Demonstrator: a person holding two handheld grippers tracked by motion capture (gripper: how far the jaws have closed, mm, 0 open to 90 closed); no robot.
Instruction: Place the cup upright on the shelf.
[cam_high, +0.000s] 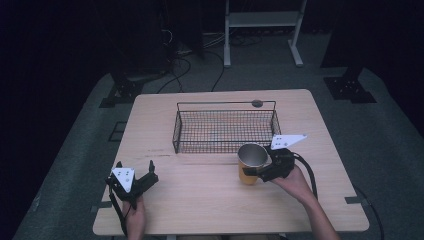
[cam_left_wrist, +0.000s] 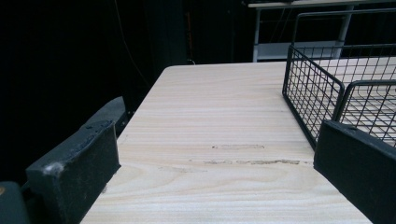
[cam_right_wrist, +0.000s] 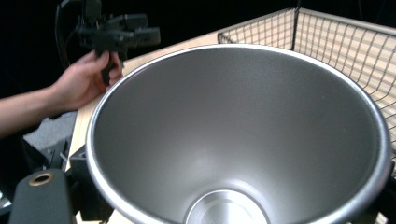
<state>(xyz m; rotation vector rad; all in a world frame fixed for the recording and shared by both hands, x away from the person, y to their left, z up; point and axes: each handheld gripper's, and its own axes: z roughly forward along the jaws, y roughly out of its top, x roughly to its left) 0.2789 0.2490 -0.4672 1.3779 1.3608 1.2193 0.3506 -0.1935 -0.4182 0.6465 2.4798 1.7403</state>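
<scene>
The right gripper (cam_high: 256, 171) pinches a metal cup (cam_high: 251, 163) by its side, with the jaws closed against the cup's wall just below the rim. The cup stands upright, or close to it, just in front of the wire basket (cam_high: 225, 131), near the basket's front right corner and apart from its near wall. Whether the cup's base touches the table (cam_high: 200, 200) or hangs just above it I cannot tell. In the right gripper view the cup's steel inside (cam_right_wrist: 243, 135) is empty, with the basket's mesh (cam_right_wrist: 345, 51) behind it.

The left gripper (cam_high: 134, 182) is held well to the front left of the basket, near the table's near edge. Its jaws are spread wide with nothing between them, and in the left gripper view they frame bare wood and the basket's left end (cam_left_wrist: 317, 93).

I judge the step in hand to be carrying the cup to the basket. The next move likely calls for lifting the cup above the basket's near wall, moving it back over the mesh floor, lowering it, and only then spreading the jaws
</scene>
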